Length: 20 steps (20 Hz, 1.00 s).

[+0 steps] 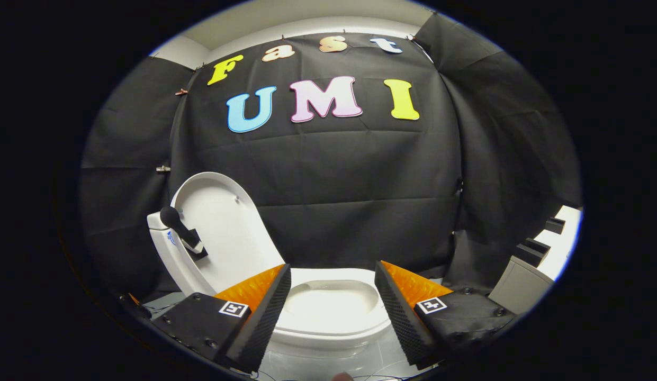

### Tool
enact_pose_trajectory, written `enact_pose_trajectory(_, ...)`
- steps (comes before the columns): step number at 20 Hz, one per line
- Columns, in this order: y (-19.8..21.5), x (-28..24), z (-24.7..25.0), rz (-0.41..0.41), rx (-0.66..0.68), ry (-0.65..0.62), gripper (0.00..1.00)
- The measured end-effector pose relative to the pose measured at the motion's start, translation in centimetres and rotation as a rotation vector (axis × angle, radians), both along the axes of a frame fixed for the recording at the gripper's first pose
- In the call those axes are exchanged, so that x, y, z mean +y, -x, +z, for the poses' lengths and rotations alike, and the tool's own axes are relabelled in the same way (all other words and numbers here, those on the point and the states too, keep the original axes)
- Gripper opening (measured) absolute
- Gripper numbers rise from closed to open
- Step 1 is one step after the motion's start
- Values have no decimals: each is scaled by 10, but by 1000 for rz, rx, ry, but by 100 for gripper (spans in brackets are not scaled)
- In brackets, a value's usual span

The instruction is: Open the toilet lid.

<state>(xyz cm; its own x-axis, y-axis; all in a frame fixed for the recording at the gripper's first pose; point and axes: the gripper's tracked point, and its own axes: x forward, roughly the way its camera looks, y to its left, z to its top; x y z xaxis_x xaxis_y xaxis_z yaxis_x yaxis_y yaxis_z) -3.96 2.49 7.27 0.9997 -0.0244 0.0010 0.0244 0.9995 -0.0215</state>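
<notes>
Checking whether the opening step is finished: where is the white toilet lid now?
In the gripper view, the white toilet lid stands raised, leaning back beyond the open gripper's left finger, above the white toilet bowl lying between the fingers.

Black cloth wall (pixel 360 185) drapes all round the booth, a pale ceiling strip (pixel 307 16) above, glossy light floor (pixel 370 360) below, grey cabinet (pixel 519 288) off right.

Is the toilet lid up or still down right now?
Up. The toilet lid stands raised behind the bowl, whose opening is uncovered. The gripper is open, fingers apart and holding nothing.
</notes>
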Motion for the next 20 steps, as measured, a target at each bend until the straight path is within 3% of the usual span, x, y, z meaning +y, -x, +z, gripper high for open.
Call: enact_pose_trajectory(20, 0, -1, 3, -3, 3, 16, 99)
